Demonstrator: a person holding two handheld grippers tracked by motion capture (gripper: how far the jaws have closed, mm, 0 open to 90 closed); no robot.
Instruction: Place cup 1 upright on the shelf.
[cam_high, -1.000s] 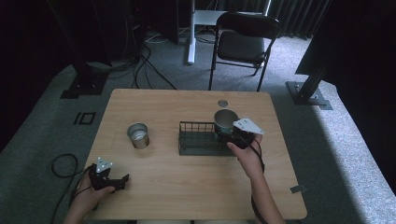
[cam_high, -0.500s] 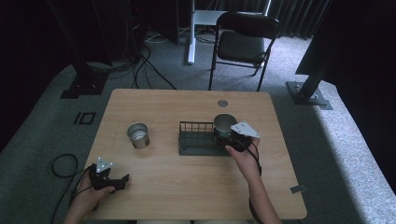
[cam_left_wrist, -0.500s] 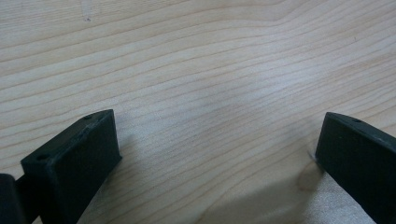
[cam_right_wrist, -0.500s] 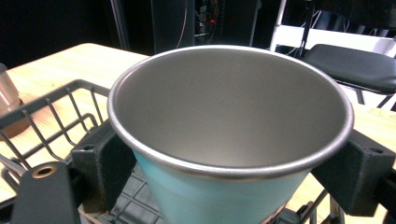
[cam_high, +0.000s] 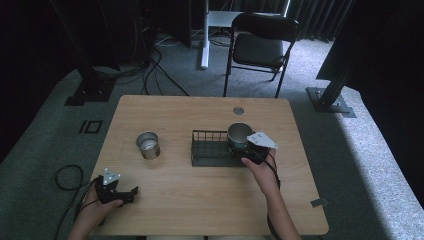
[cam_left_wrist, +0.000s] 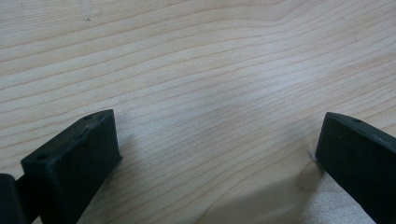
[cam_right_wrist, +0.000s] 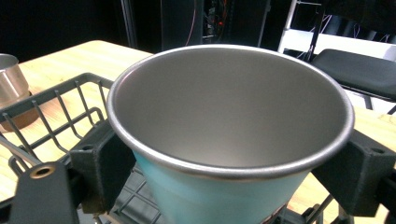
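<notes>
Right hand-held gripper (cam_right_wrist: 229, 172) clamps the teal cup (cam_right_wrist: 219, 196), whose base is cut off, over the wire rack (cam_high: 212, 150).

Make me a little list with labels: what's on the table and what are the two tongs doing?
Table: light wood
Rack: dark wire rack, mid table
Held cup: blue cup with metal inside, upright, at the rack's right end
Other cup: metal cup, standing alone left of the rack
Right tongs: shut on the blue cup's sides
Left tongs: open, nothing between them, low over bare wood at the near left
</notes>
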